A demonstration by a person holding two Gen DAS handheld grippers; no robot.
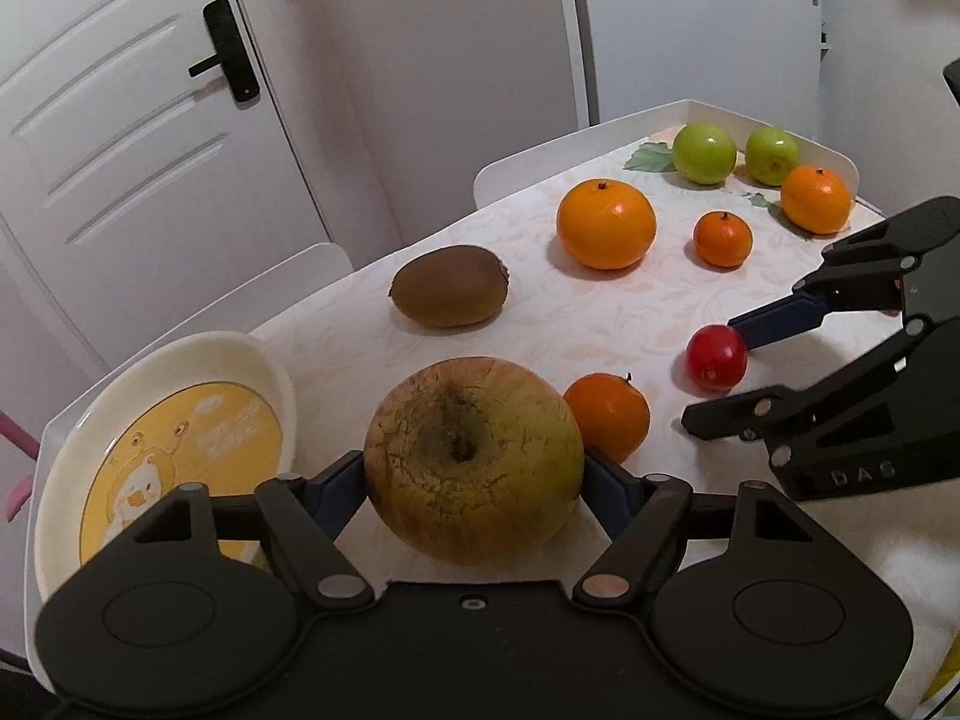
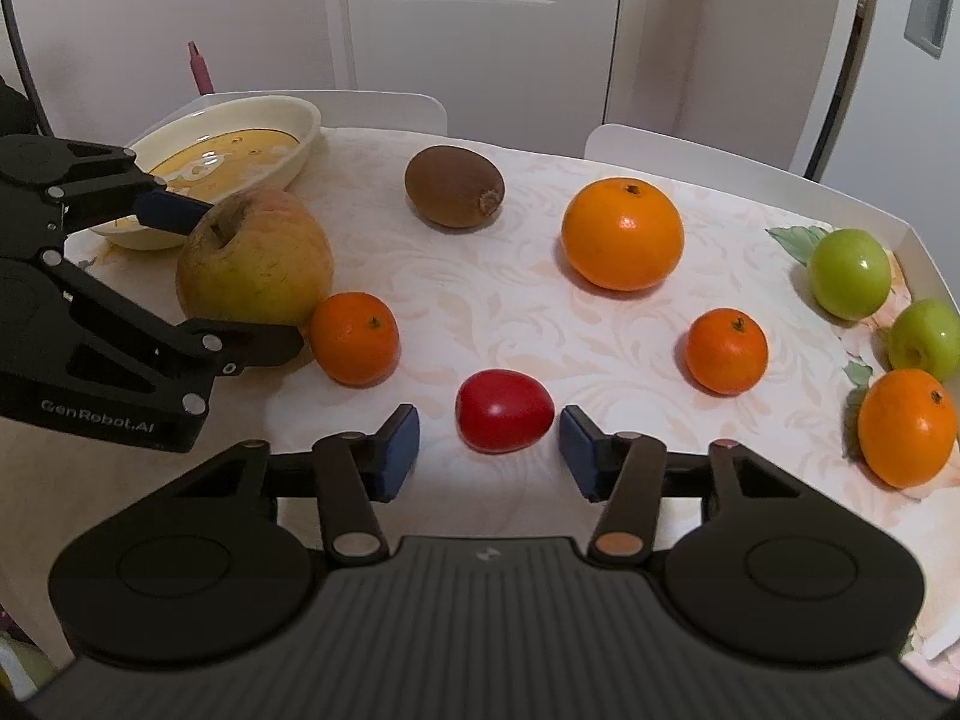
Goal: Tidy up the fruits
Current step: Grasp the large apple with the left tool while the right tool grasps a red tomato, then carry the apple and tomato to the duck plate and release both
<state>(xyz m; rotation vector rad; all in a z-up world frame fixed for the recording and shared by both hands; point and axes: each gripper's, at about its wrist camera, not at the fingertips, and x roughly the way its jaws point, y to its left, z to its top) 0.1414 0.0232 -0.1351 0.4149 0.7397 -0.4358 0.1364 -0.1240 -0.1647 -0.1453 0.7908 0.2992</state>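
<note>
Left gripper (image 1: 474,480) has its blue-padded fingers (image 1: 336,489) pinching the big apple (image 1: 474,459), one pad on each flank. Apple is yellow-green w/ a faint red blush up top, skin russeted and cracked round a dark stem pit, w/ brown scuffing. It sits at the bench's (image 1: 570,324) near-left part, just beside a white dish (image 1: 180,438) w/ a yellow cartoon print; in the right wrist view the dish rim is just behind it. A small mandarin (image 1: 609,414) sits right against the apple's right side.

Right gripper (image 2: 489,441) has fingers (image 2: 399,441) spread either side of a small glossy red fruit (image 2: 503,410), tomato-like, oval w/ a bright highlight. Pads are close but gaps show on both sides in its own view, so not gripping.

Rest of fruit lies loose on the pale patterned cloth: brown fuzzy kiwi (image 2: 454,186) towards the back, large orange (image 2: 622,234) mid-bench, another small mandarin (image 2: 726,351) near it, and at the far right edge two shiny green apples (image 2: 851,273) plus one more orange (image 2: 906,427). White chair backs (image 2: 690,150) stand behind the bench, w/ a white door (image 2: 480,18) beyond
</note>
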